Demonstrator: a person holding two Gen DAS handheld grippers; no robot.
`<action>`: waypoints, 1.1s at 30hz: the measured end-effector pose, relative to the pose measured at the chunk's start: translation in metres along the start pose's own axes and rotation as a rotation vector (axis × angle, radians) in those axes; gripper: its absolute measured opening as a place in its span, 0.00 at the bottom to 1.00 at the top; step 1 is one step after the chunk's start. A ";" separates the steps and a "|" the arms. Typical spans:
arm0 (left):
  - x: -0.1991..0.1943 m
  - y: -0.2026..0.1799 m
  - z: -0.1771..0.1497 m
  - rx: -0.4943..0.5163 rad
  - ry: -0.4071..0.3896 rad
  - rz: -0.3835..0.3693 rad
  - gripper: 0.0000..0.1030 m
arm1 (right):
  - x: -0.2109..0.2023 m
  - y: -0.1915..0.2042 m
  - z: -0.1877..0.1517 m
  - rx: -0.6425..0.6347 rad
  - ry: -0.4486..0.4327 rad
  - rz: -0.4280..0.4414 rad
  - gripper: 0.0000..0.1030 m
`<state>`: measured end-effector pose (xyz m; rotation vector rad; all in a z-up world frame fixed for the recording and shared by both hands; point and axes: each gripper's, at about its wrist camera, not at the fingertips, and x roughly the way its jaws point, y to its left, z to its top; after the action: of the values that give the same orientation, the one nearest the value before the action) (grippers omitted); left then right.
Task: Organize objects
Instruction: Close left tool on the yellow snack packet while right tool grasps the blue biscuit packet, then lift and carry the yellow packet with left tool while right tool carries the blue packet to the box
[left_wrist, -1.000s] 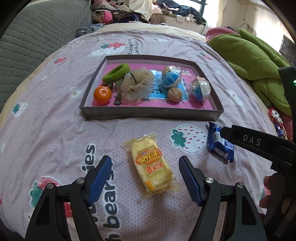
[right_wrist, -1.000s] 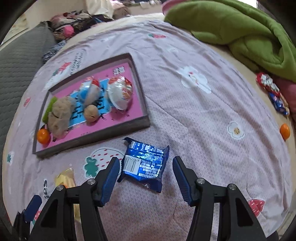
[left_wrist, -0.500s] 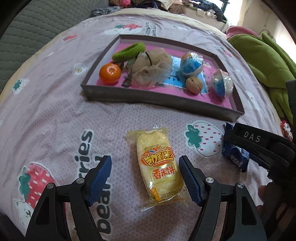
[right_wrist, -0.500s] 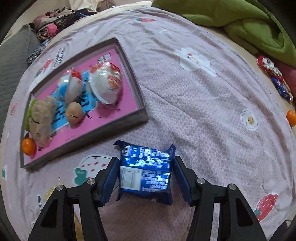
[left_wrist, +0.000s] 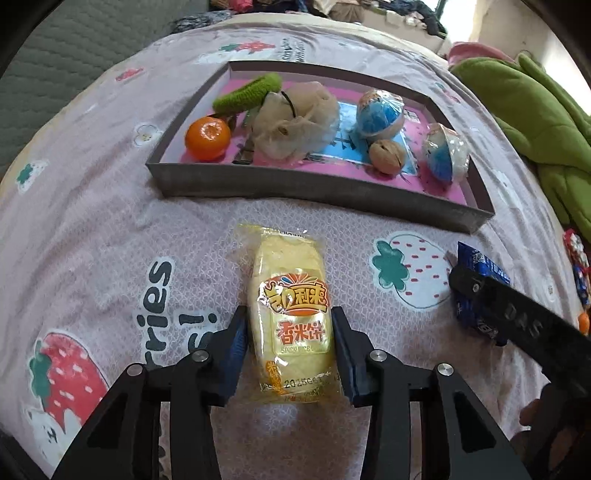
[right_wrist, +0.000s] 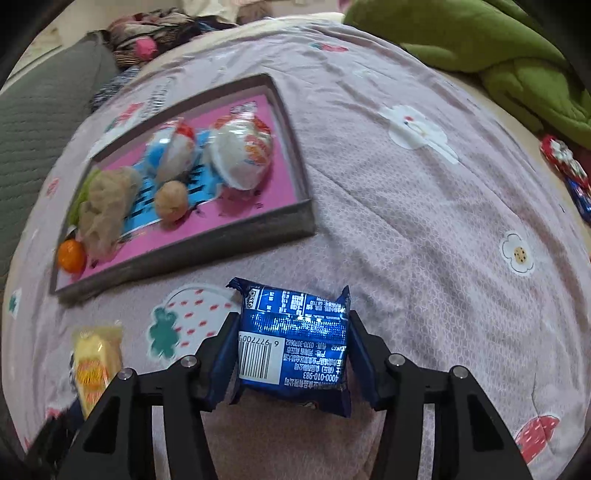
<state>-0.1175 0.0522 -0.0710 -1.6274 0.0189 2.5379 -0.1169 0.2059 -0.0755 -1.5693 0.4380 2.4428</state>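
Bedspread, tray, orange, walnut

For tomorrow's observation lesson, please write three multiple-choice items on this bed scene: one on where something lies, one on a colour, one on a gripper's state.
1. Where does the mandarin lie?
A. In the tray, at its left end
B. On the sheet beside the blue packet
C. On the green blanket

2. What colour is the tray's floor?
A. Yellow
B. Pink
C. White

3. How does the left gripper stand?
A. Wide open above the tray
B. Shut on nothing
C. Closed on the yellow rice-cake packet

Answers:
1 A: the mandarin sits inside the tray's left corner, next to the green hair band.
2 B: pink shows between the things in the tray.
3 C: its fingers, which have just been closing, press both long sides of the yellow rice-cake packet.
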 end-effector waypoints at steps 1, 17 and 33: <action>0.000 0.001 -0.001 0.007 -0.004 -0.009 0.43 | -0.002 0.001 -0.002 -0.012 -0.007 0.006 0.53; -0.032 0.017 -0.027 0.106 -0.132 -0.015 0.42 | -0.058 0.022 -0.032 -0.162 -0.172 0.069 0.53; -0.087 0.037 -0.029 0.085 -0.264 -0.016 0.42 | -0.105 0.042 -0.056 -0.215 -0.254 0.124 0.53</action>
<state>-0.0596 0.0041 -0.0063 -1.2481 0.0867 2.6773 -0.0393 0.1455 0.0040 -1.3117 0.2409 2.8184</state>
